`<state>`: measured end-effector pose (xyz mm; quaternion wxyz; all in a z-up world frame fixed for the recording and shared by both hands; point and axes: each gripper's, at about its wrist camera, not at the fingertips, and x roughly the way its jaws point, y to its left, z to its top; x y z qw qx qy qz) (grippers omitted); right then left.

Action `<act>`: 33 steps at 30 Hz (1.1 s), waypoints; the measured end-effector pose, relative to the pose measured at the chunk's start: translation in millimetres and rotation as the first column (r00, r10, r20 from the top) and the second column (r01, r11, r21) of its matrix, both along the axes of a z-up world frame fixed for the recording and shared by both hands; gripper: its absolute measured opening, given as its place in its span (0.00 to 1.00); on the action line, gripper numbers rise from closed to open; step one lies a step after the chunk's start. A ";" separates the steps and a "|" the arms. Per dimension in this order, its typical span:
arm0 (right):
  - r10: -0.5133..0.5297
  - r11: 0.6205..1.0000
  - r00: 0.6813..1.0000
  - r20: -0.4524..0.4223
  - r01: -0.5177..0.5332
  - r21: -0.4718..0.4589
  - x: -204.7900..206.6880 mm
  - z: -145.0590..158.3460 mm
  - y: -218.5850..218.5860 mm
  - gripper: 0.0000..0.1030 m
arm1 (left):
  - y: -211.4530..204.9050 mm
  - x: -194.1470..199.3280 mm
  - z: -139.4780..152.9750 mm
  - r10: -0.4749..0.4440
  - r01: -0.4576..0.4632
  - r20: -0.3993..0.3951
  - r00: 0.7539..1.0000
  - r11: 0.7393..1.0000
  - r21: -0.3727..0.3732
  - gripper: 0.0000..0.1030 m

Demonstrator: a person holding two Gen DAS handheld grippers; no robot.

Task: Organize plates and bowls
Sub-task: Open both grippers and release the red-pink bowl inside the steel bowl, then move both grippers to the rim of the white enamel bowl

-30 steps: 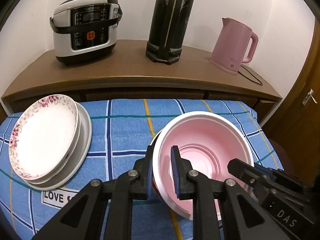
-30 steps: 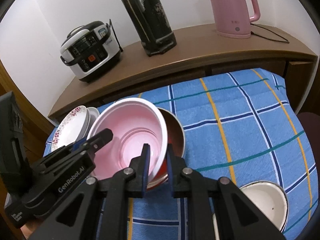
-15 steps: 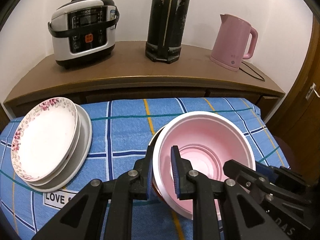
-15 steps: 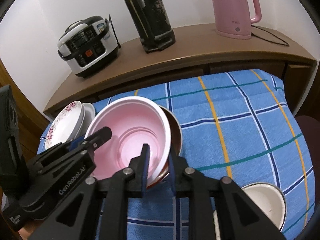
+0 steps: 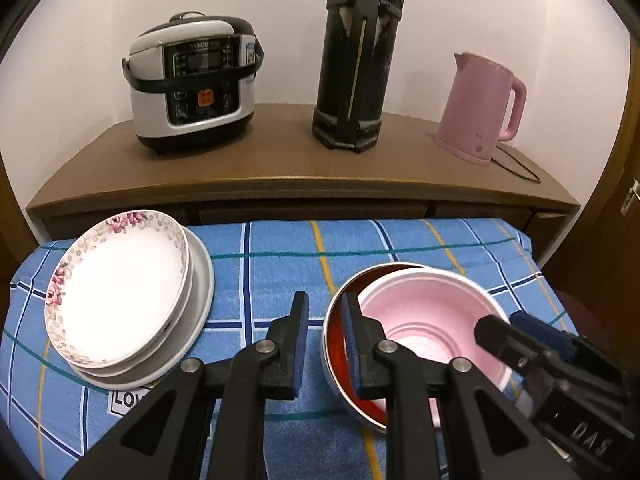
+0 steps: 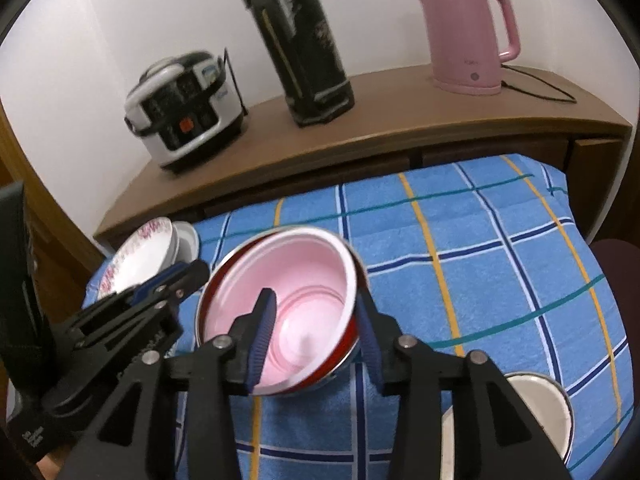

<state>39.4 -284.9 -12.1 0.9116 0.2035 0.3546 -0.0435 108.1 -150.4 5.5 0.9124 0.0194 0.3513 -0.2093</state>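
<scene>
Bowls nested on my cloth [image 5: 272,264].
My left gripper [image 5: 323,334] and right gripper [image 6: 316,334] gape, straddling opposite rims of pink bowl [image 6: 296,292] inside red bowl [image 5: 340,364].

My left gripper [image 5: 323,334], which a second ago pinched the near-left rim of the pink bowl [image 5: 430,330], now has its jaws spread apart with the bowl's edge loose between them, at the lower middle of the left wrist frame. My right gripper [image 6: 316,334] has let go as well: its jaws, once closed on the right rim, now stand wide on either side of it. The pink bowl no longer rides tilted above the red-lined bowl [image 5: 340,354] but sits down inside it, nested on the blue checked cloth [image 5: 272,264].
</scene>
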 end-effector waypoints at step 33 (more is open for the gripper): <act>-0.141 0.989 0.990 -0.005 0.141 -0.054 -33.9 -18.2 -11.0 0.59 | 41.7 -35.1 0.0 0.109 -0.108 0.027 0.994 0.994 -0.029 0.53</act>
